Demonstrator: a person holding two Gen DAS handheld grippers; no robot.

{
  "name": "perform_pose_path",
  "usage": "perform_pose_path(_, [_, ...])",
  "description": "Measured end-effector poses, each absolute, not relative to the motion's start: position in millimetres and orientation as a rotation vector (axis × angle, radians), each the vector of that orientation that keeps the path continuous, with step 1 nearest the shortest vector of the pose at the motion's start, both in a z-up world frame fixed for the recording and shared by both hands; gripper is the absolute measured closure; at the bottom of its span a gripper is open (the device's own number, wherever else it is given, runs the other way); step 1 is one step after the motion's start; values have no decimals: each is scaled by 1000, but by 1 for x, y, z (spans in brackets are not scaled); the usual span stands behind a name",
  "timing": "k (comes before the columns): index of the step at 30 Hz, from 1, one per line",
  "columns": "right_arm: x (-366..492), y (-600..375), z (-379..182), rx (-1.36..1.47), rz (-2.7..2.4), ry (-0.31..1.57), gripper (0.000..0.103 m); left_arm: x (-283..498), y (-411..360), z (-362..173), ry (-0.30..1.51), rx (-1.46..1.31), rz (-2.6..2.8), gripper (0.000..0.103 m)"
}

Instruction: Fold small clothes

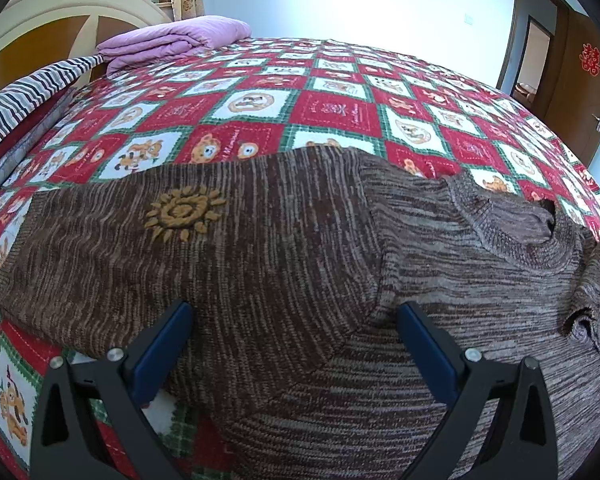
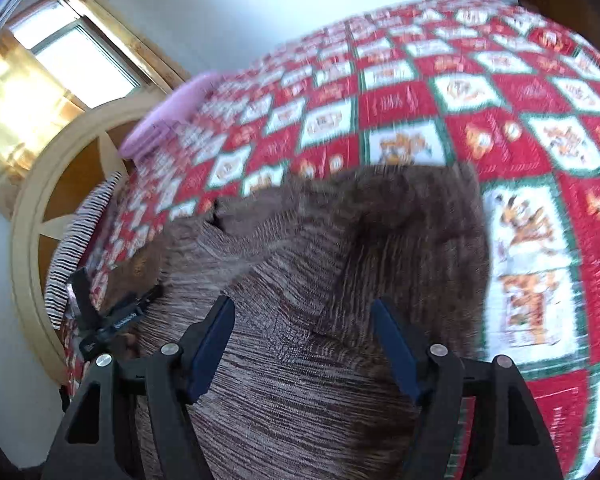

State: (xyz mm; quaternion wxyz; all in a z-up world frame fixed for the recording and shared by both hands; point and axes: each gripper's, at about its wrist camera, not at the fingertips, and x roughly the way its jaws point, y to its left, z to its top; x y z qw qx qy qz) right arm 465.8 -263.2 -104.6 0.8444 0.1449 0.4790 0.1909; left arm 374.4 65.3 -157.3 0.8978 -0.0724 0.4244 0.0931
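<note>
One brown knitted sweater [image 1: 284, 248] lies spread on the bed's red, white and green patchwork quilt [image 1: 340, 108], filling the lower half of the left wrist view. It bears one yellow sun motif [image 1: 184, 212] at centre left of that frame, and its ribbed collar [image 1: 512, 220] sits at the right edge; a lighter brown part is folded over the darker body along a slanting edge at lower right. One folded lilac blanket [image 1: 176, 42] rests at the upper left on the far end of the quilt, with one black-and-white striped cloth [image 1: 24, 100] at the left edge beside the cream headboard [image 1: 60, 8]. One brown door [image 1: 580, 76] with a red paper decoration stands at the upper right.

Two grippers show. The left gripper [image 1: 296, 312] angles down over the sweater from the bottom of its frame, its two blue-padded fingers [image 1: 168, 344] spread wide with nothing clamped between them; the knit lies beneath.

In the blurred right wrist view, the right gripper [image 2: 304, 308] also points down at the sweater [image 2: 300, 360], tilted so the bed slants across the frame. Its fingers [image 2: 212, 344] stand apart, gripping nothing. The left gripper [image 2: 112, 320] appears small at the lower left, at the sweater's edge. One sunlit window [image 2: 76, 56] fills the upper left.
</note>
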Motion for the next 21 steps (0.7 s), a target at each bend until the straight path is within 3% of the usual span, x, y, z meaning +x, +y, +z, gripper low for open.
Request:
perform_pose_path(2, [476,-251,-117,287,377,1066,44,374,65,-157,879,-150,193,0])
perform_pose_path(4, [486,-244,-120,306,398,1072,44,374,65,-157,878,-149,193,0])
perform_pose_path(9, [497,-220,-64,518,725,815,44,375,65,-158,881,-146,193,0])
perform_pose_path(12, [492,-211,-52,534,795,789,44,373,65,-157,884,-144,184,0])
perform_pose_path(21, [436,-301,-104,454,553,817,40,353,30,-120,910,-167,-43,0])
